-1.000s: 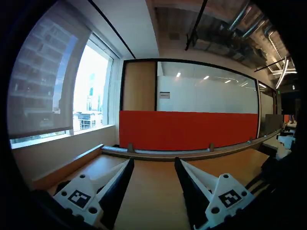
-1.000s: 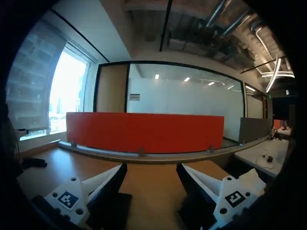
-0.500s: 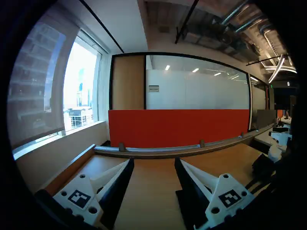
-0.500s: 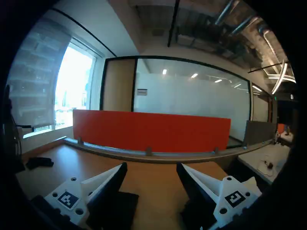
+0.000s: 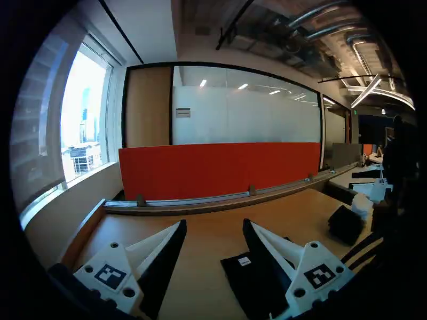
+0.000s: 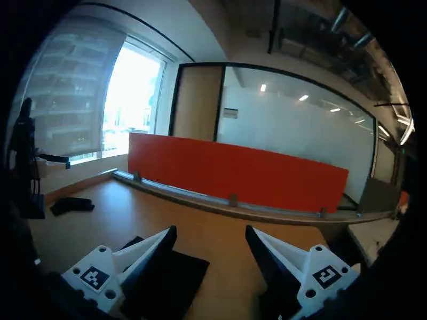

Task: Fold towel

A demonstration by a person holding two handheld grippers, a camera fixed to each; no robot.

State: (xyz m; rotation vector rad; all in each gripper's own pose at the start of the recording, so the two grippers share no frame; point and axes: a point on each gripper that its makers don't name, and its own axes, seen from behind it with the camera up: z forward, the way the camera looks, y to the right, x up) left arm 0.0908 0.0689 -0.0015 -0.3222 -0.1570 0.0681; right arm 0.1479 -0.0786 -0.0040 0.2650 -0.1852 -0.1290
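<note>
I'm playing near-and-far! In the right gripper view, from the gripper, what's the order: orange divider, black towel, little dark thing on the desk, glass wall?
From the right gripper:
1. Black towel, right under it, left side.
2. Little dark thing, far left on the desk.
3. Orange divider, at the desk's back edge.
4. Glass wall, behind the divider.

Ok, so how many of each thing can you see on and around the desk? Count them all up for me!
1 black towel
2 grippers: left gripper and right gripper, both with fingers open
1 red divider panel
1 wooden desk
1 small black thing on the desk, too far off to name
Total: 6
</note>
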